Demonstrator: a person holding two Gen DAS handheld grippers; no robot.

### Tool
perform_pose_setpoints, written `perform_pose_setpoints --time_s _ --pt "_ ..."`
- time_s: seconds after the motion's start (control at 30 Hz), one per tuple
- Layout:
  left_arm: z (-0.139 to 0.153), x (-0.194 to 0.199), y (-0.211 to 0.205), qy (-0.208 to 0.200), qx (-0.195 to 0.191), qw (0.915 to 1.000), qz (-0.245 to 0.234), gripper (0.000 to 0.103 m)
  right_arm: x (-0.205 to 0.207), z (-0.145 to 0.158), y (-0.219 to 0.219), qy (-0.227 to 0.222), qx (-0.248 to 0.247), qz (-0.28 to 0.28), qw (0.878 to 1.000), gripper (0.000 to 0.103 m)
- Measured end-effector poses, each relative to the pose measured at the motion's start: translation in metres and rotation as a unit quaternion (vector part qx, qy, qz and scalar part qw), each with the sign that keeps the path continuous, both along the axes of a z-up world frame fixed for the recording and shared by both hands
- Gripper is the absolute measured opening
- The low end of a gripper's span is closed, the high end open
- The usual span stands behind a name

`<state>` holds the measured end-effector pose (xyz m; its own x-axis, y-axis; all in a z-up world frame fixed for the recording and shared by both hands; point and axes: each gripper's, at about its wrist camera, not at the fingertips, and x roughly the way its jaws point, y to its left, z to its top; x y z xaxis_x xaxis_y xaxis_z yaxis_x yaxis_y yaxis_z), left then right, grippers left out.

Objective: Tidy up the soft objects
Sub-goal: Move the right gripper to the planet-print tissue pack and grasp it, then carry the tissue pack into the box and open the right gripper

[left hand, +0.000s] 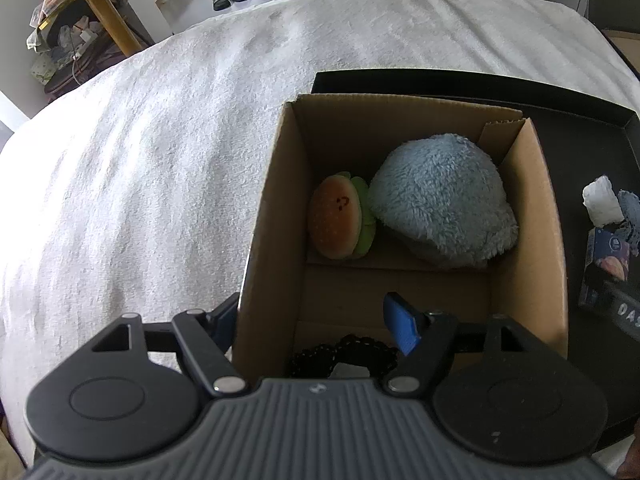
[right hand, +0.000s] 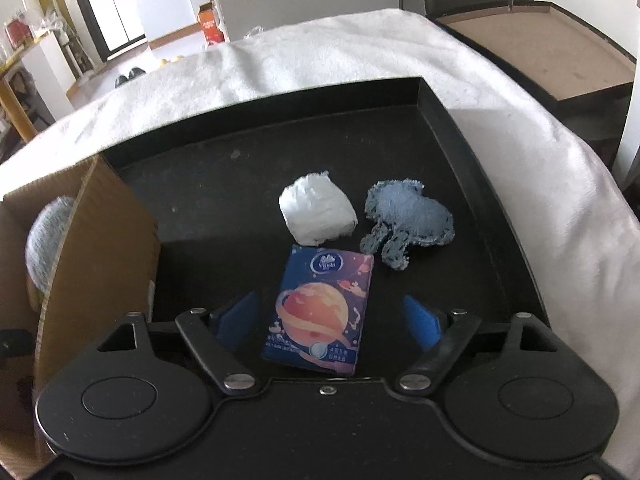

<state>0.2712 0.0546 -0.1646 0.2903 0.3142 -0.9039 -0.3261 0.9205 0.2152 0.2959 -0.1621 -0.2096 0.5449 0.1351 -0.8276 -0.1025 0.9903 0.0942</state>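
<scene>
Tissue pack next for the box

Right hand-held gripper (right hand: 328, 322), spread, straddles the tissue pack (right hand: 320, 312); pack's long axis runs along its fingers.

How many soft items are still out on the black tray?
3: a white bundle at centre, a blue fuzzy piece to its right, and a tissue pack between the right gripper's open fingers. None seem hidden.

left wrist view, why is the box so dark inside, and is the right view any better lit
Left wrist view: cardboard box walls shade the burger plush and blue plush, while the white blanket nearly blows out. Right wrist view: black tray swallows detail, yet the tissue pack reads sharply; fisheye bends edges.
</scene>
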Motion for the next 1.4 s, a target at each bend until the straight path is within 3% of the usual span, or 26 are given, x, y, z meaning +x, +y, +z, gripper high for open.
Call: perform_pose_setpoints --time_s 0.1,0.17,0.2,0.7,1.4 --pt "0.001 -0.001 0.000 -0.002 -0.001 1.0000 0.001 0.073 0.000 -0.007 0.004 0.010 -0.012 0.008 1.000 0.078" --pt "0.001 -0.002 0.001 -0.003 -0.002 1.0000 0.001 0.073 0.001 -0.010 0.003 0.018 -0.007 0.012 1.000 0.056" --pt "0.001 -0.002 0.001 -0.003 -0.004 1.0000 0.000 0.073 0.001 -0.011 0.002 0.024 0.001 0.012 1.000 0.052" --pt "0.011 -0.018 0.007 -0.022 -0.020 0.9995 0.000 0.073 -0.014 0.024 -0.007 -0.010 0.044 0.011 0.999 0.052" --pt "0.028 -0.031 0.037 -0.061 -0.068 0.9958 0.010 0.073 -0.015 0.083 0.028 -0.042 0.075 0.053 0.995 0.052"
